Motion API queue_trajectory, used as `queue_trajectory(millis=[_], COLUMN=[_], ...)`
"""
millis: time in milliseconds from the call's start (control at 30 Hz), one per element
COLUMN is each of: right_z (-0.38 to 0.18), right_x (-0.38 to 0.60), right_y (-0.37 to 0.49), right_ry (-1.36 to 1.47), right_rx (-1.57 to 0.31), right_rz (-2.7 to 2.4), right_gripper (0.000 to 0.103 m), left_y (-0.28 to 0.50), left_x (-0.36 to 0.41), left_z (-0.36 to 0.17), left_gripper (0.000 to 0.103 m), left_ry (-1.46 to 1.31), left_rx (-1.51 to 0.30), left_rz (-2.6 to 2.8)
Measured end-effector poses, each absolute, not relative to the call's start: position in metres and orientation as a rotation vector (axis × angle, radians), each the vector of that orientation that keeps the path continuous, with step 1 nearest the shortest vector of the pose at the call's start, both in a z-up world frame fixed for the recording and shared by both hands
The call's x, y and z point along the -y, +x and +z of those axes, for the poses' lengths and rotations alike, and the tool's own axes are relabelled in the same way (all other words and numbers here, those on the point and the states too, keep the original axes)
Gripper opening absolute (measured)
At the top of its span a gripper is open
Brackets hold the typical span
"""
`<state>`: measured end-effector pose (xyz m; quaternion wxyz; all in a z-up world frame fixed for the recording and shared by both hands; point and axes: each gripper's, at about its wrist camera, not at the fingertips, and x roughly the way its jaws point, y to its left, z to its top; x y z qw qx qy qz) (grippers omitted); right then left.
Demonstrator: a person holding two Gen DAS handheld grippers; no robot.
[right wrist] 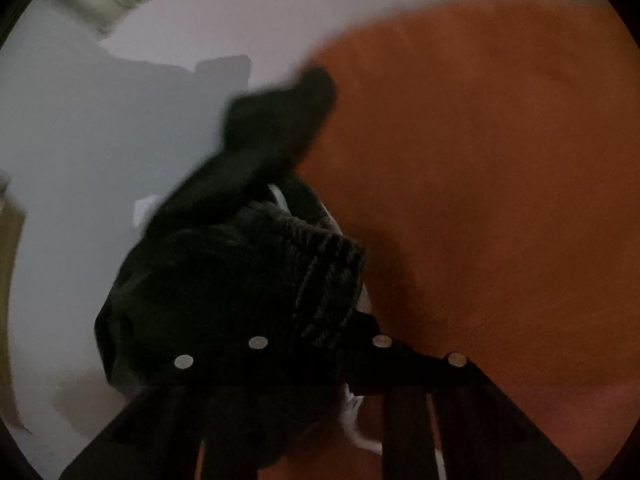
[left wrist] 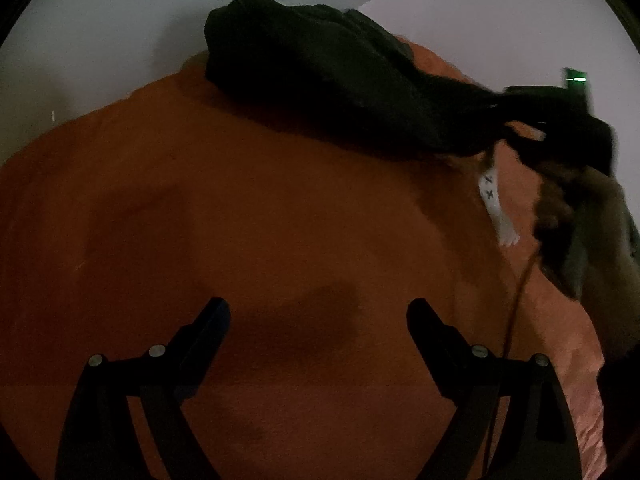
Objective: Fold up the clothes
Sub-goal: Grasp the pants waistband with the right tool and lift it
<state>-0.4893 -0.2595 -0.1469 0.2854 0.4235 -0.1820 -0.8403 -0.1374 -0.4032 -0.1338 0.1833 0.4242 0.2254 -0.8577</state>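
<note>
Surface: wide rust-orange fabric bedspread (left wrist: 248,208) fills most of both views; pale wall behind it.
Task garment: dark, nearly black knitted garment (left wrist: 320,80) lies bunched on the far part of the bedspread, one end stretched out toward the right edge of the left wrist view.
Left gripper (left wrist: 318,312): black fingers stand wide apart above bare bedspread, nothing between them; well short of the garment.
Right gripper (right wrist: 320,336): fingers drawn close together, clamped on a ribbed edge of the same dark garment (right wrist: 248,264); the fabric bulges up over the finger bases and covers the tips.
Right gripper seen from the left side: dark, blurred shape with a small green light (left wrist: 576,78) at the stretched end of the garment.
Other things: white fabric label with small dark marks (left wrist: 490,192) hangs below that stretched end; a grey-brown bundle of cloth (left wrist: 580,232) sits at the right margin, beside the label.
In the way: the lifted garment blocks the middle of the right wrist view.
Hard to make out: both views dim; right wrist view smeared by motion; the garment's type and its outline cannot be told; the grey-brown bundle is cut off by the lens edge.
</note>
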Motion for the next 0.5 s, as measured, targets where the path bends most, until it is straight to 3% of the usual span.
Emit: queue_trajectory(millis=[267, 500], right_z=[-0.057, -0.001], right_x=[0.153, 0.011], right_y=[-0.424, -0.336], right_ry=[0.977, 0.967], right_rx=[0.722, 0.909], right_rz=[-2.447, -2.549], right_gripper=[0.014, 0.014], left_y=[-0.125, -0.097], left_x=[0.377, 0.317], left_z=[-0.078, -0.010], left_gripper=[0.091, 0.091], left_ry=[1.086, 1.033], left_rx=[-0.576, -0.643], left_rz=[-2.533, -2.719])
